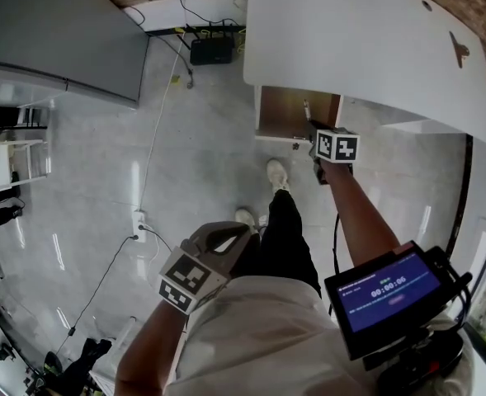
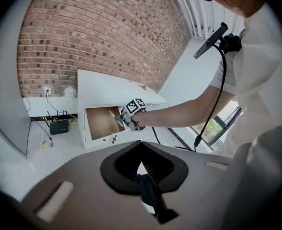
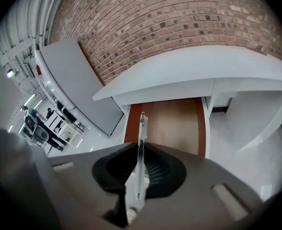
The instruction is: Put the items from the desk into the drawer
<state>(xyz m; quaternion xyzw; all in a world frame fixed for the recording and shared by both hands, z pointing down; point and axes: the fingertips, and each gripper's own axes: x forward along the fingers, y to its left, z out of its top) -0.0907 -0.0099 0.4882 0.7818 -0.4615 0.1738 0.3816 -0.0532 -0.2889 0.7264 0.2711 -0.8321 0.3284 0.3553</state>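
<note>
Under the white desk point(image 1: 366, 40) a wooden drawer point(image 1: 288, 110) stands open, and its bare brown bottom point(image 3: 174, 123) shows in the right gripper view. My right gripper point(image 1: 321, 151) is at the drawer's front edge, shut on a clear pen point(image 3: 141, 152) whose tip points out over the drawer. My left gripper point(image 1: 236, 232) hangs low beside my leg, away from the desk. Its jaws point(image 2: 148, 186) are shut with nothing seen between them. A small brown plane-shaped item point(image 1: 459, 49) lies on the desk top near its right end.
A black router point(image 1: 211, 50) with cables sits by the brick wall left of the drawer. A large grey panel point(image 1: 53, 31) leans at the far left, with white shelves point(image 1: 11, 159) below it. A power strip point(image 1: 138, 221) lies on the tiled floor.
</note>
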